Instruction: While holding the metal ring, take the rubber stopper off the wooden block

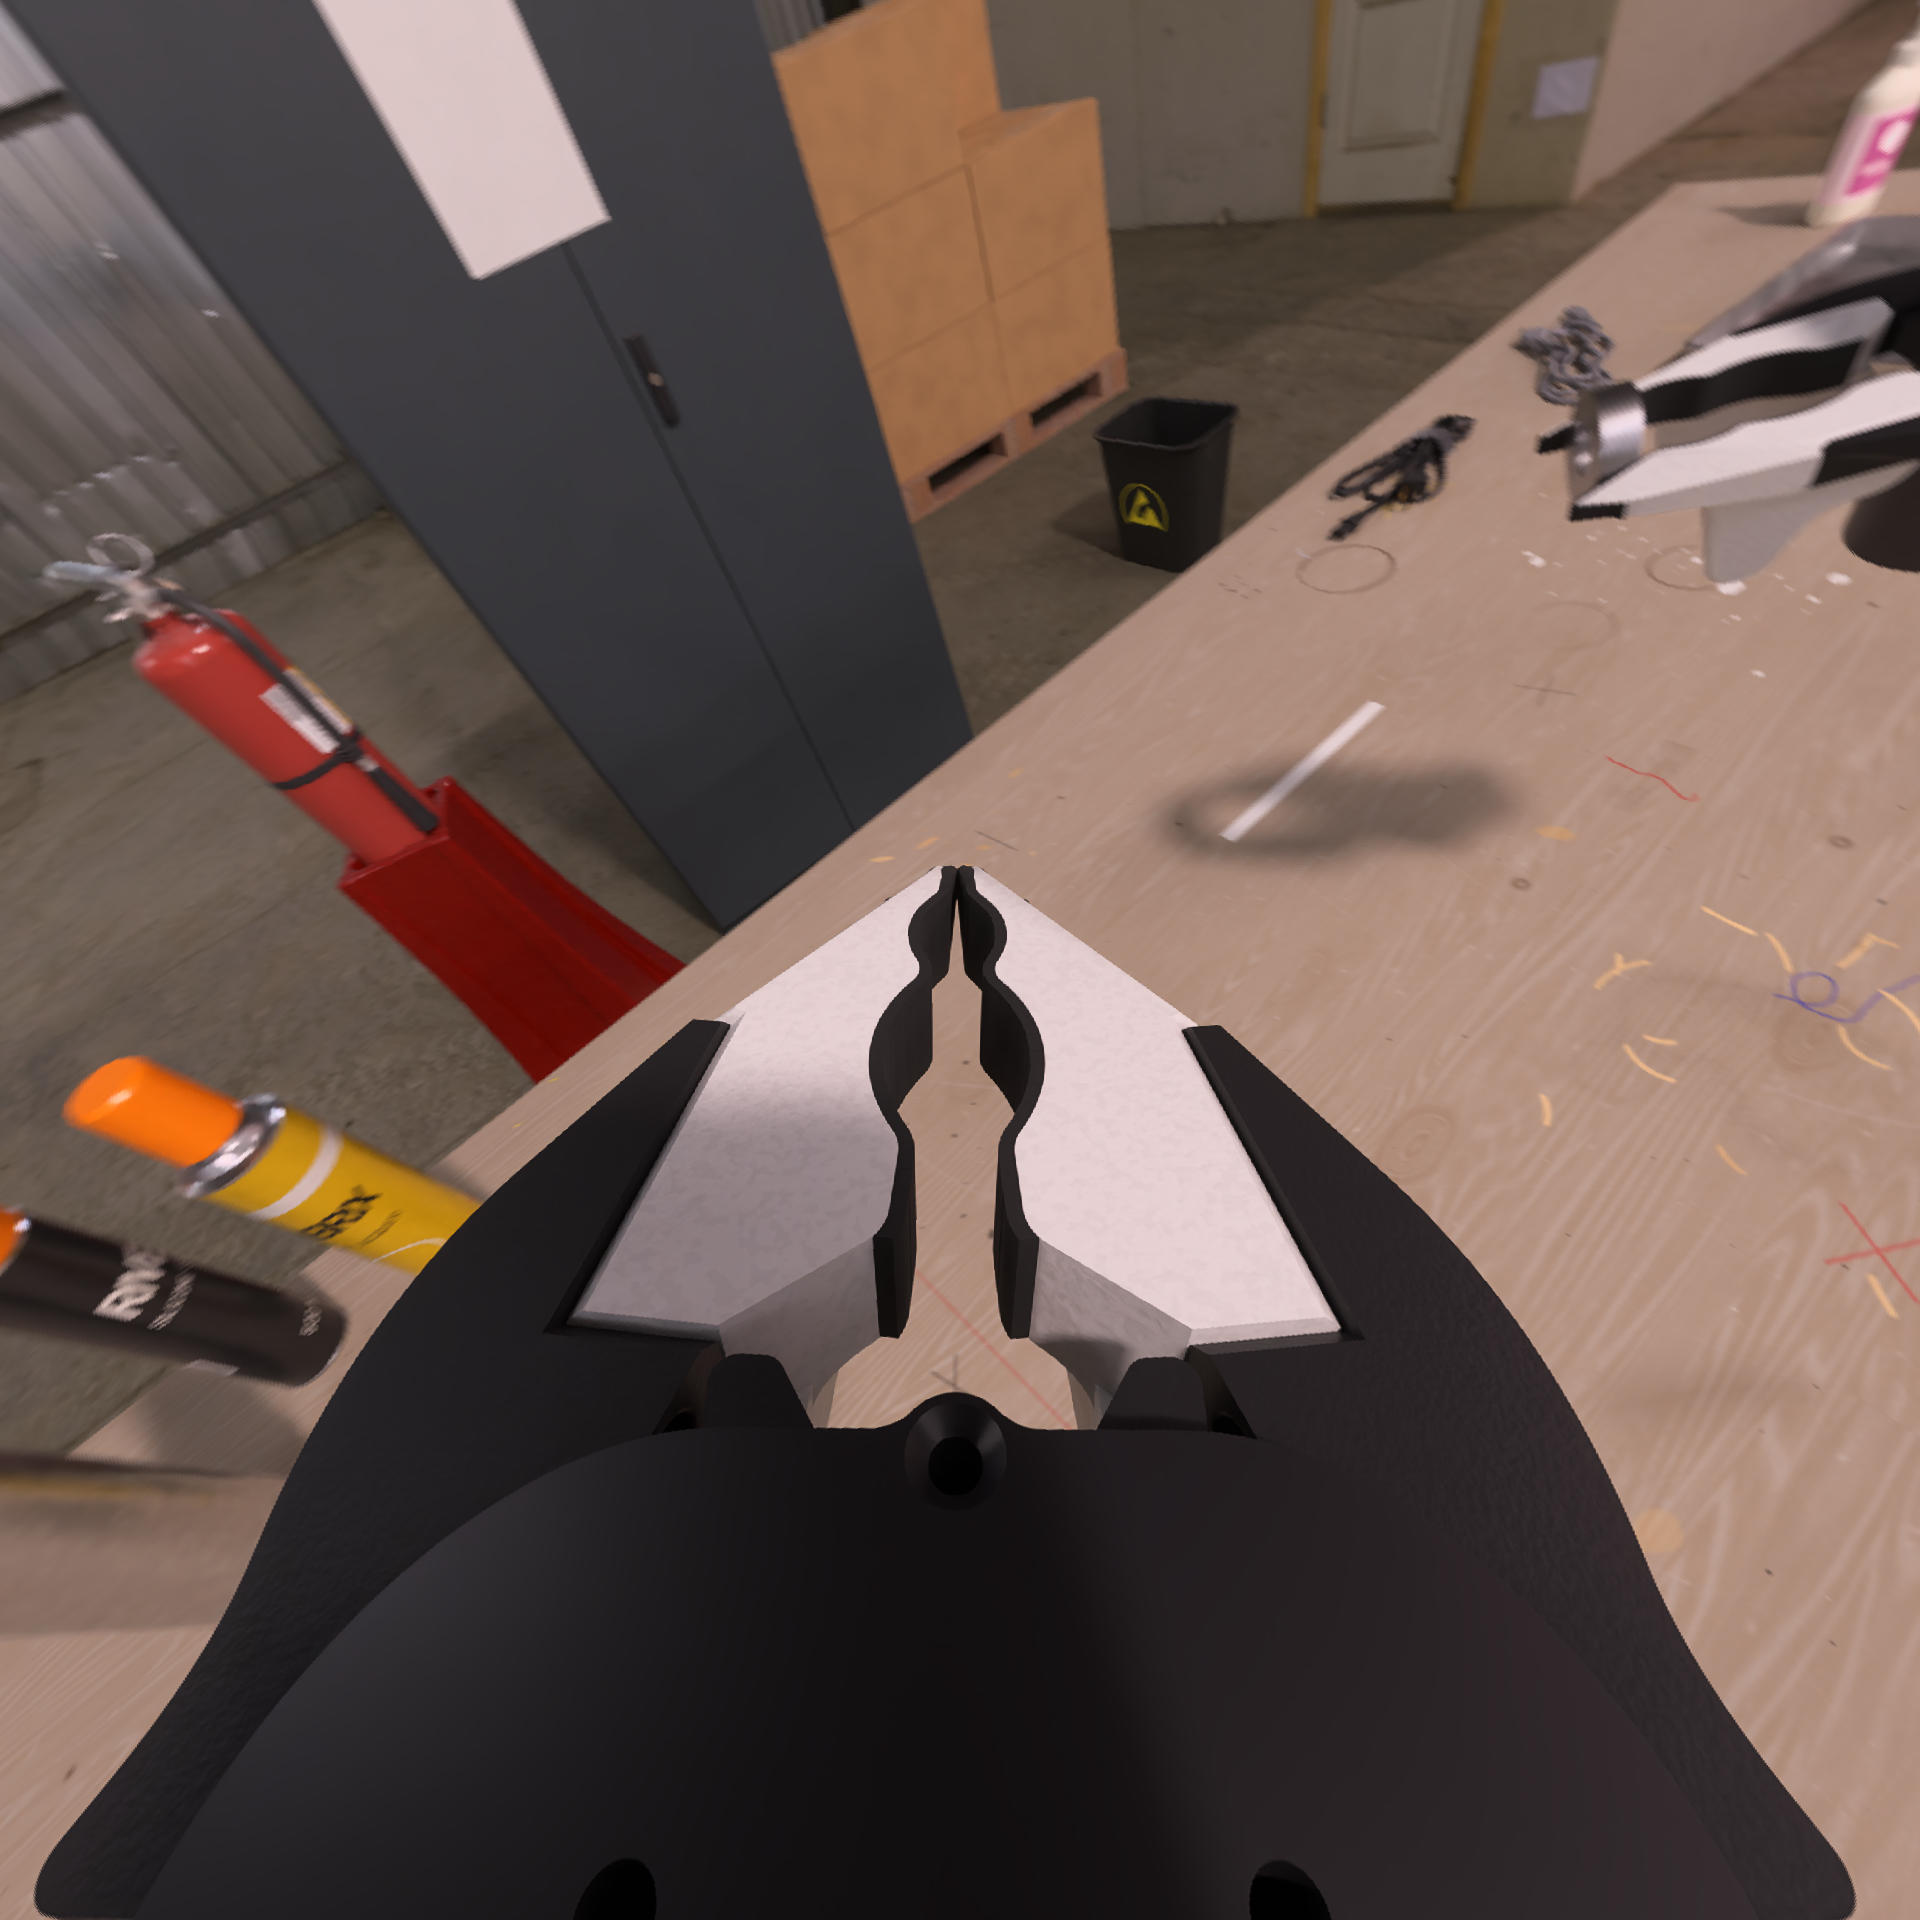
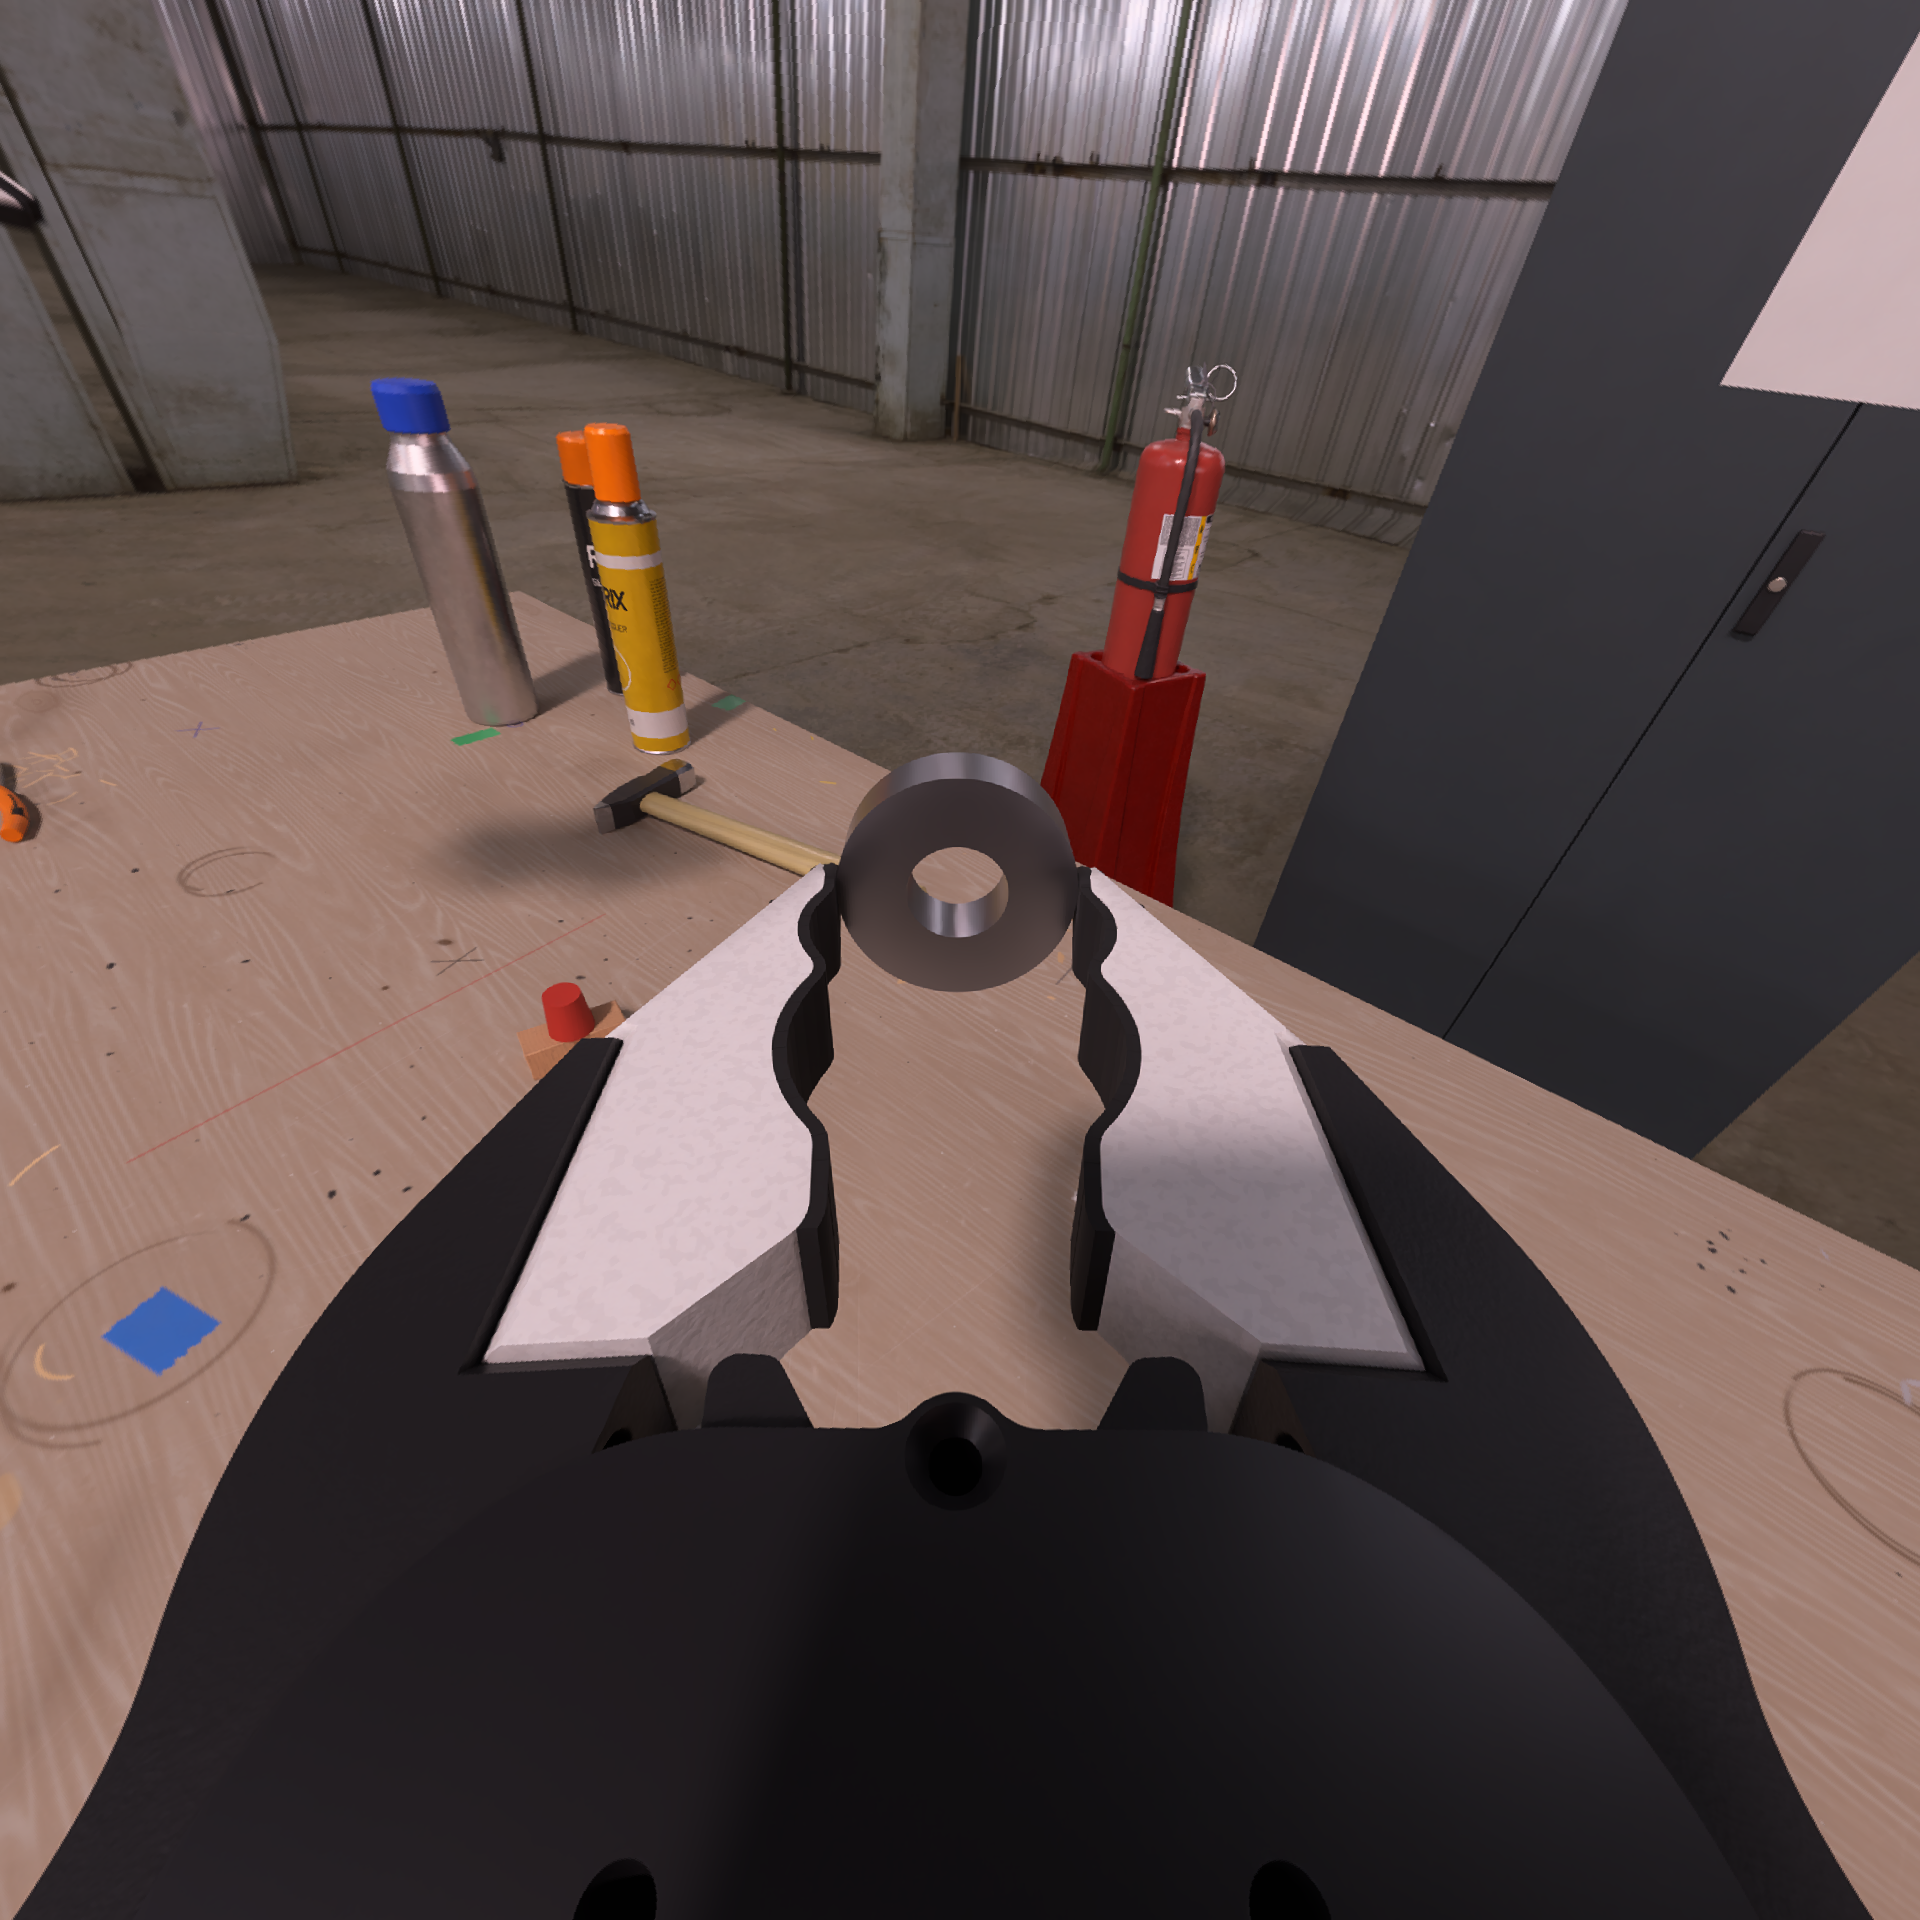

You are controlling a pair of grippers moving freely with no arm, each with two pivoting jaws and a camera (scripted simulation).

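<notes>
My right gripper [image 2: 956, 883] is shut on the metal ring [image 2: 956, 935], a thick grey ring held upright between the fingertips above the table. The red rubber stopper [image 2: 566, 1011] stands on the small wooden block [image 2: 551, 1047] just left of my right gripper's left finger, which partly hides the block. My left gripper [image 1: 957, 878] is shut and empty, near the table's edge. The left wrist view also shows the right gripper [image 1: 1579, 473] far off at the upper right, with the ring [image 1: 1608, 436] at its tips. The stopper and block do not show in the left wrist view.
The wooden table [image 2: 312, 987] carries a hammer [image 2: 665, 805], a silver bottle with a blue cap [image 2: 457, 561], a yellow spray can [image 2: 639, 613] and a black one behind it. A white strip [image 1: 1304, 771], a black cable [image 1: 1397, 473], a chain [image 1: 1564, 351] lie farther off. A fire extinguisher [image 2: 1164, 551] stands on the floor beyond the edge.
</notes>
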